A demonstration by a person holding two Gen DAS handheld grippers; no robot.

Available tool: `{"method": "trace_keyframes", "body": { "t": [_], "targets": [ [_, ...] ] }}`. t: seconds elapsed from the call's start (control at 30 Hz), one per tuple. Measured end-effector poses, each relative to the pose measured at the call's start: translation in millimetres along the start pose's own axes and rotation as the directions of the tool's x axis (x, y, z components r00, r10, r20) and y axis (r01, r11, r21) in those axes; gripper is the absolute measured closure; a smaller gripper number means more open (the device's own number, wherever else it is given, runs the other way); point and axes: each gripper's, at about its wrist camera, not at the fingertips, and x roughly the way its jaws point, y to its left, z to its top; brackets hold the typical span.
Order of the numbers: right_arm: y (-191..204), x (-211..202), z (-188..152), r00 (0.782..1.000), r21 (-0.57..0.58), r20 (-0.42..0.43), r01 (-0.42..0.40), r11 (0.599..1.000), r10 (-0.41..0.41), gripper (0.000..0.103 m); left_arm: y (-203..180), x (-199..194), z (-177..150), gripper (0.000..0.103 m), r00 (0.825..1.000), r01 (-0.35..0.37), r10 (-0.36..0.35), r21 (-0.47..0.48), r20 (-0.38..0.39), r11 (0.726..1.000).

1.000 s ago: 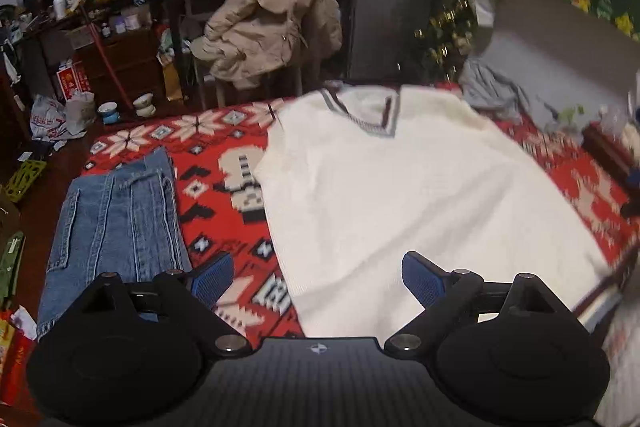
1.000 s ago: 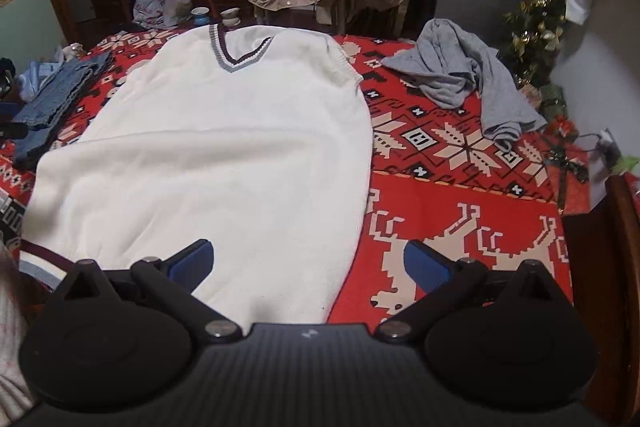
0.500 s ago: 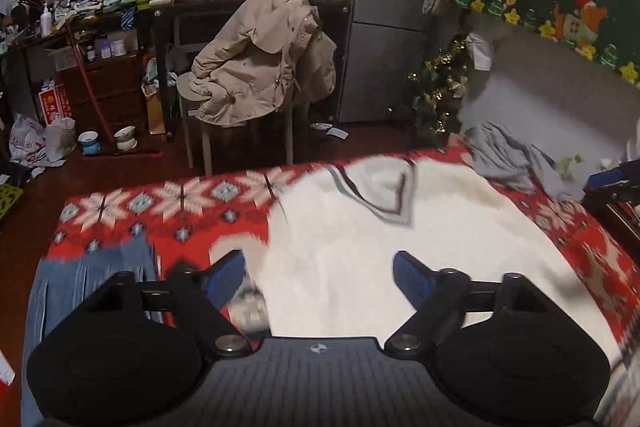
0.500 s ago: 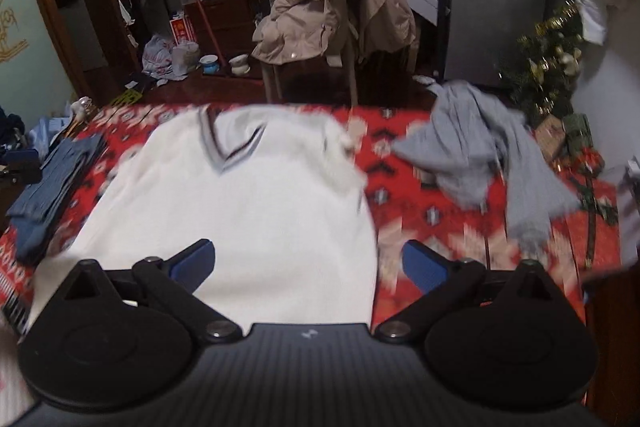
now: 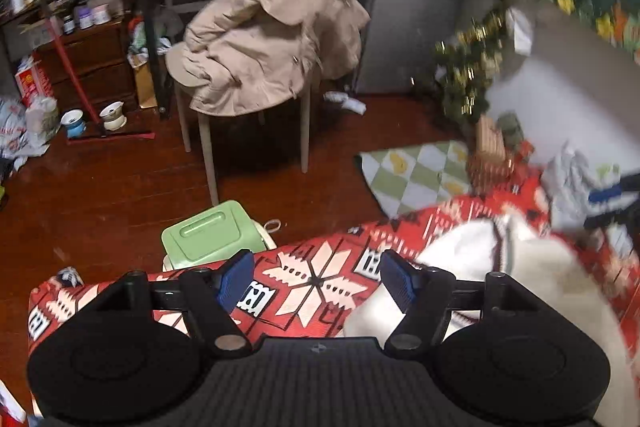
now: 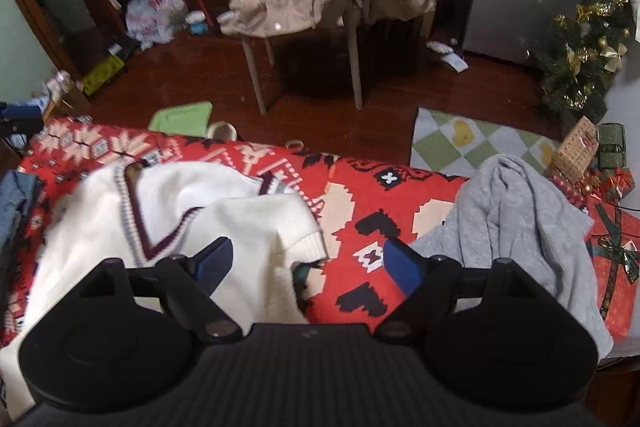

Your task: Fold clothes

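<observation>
Left wrist view: the white sweater is seen blurred, cream with a striped neckline, spread on the red patterned blanket. The left gripper is angled downward, its jaws spread and just closing, with only blanket between them. The sweater's shoulder lies under and beyond the right-hand finger.

Right wrist view: the white sweater shows a maroon-striped V-neck and ribbed armhole. The right gripper is tilted down, jaws apart, just closing, gripping nothing; the armhole edge lies between them. A grey garment lies beyond the right-hand finger.
</observation>
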Motion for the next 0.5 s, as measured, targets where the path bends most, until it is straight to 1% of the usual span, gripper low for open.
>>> {"method": "trace_keyframes", "body": {
  "t": [0.07,0.13,0.23,0.27,0.3,0.37,0.4,0.47,0.5],
  "targets": [
    [-1,10,2,1.0,0.015,-0.025,-0.003,1.0,0.003,0.02,-4,13,-3,0.039,0.999,-0.007,0.009,0.032,-0.045,0.999],
    [-4,20,7,0.998,0.03,-0.054,0.021,0.999,-0.02,0.028,-2,26,-4,0.041,0.996,0.009,-0.008,0.007,-0.093,1.0],
    [-11,28,15,0.997,0.088,-0.062,0.04,0.995,-0.035,0.044,4,39,-3,0.045,0.992,0.043,-0.048,-0.049,-0.116,0.998],
    [-13,31,17,0.997,0.101,-0.063,0.047,0.994,-0.041,0.054,6,43,-2,0.047,0.991,0.053,-0.061,-0.068,-0.12,0.996],
    [-14,36,18,0.997,0.104,-0.065,0.051,0.993,-0.045,0.06,9,47,0,0.047,0.989,0.063,-0.075,-0.092,-0.126,0.994],
    [-15,49,21,0.996,0.112,-0.087,0.041,0.993,-0.031,0.062,15,55,4,0.046,0.982,0.095,-0.119,-0.162,-0.147,0.982],
    [-14,56,23,0.995,0.117,-0.097,0.027,0.993,-0.016,0.063,17,59,6,0.046,0.977,0.114,-0.144,-0.183,-0.159,0.976],
    [-9,69,27,0.994,0.093,-0.112,0.012,0.996,-0.001,0.064,19,67,11,0.046,0.971,0.129,-0.163,-0.189,-0.176,0.974],
    [-6,75,29,0.993,0.069,-0.118,0.011,0.998,-0.003,0.066,19,70,13,0.047,0.969,0.125,-0.16,-0.186,-0.188,0.975]
  ]
}}
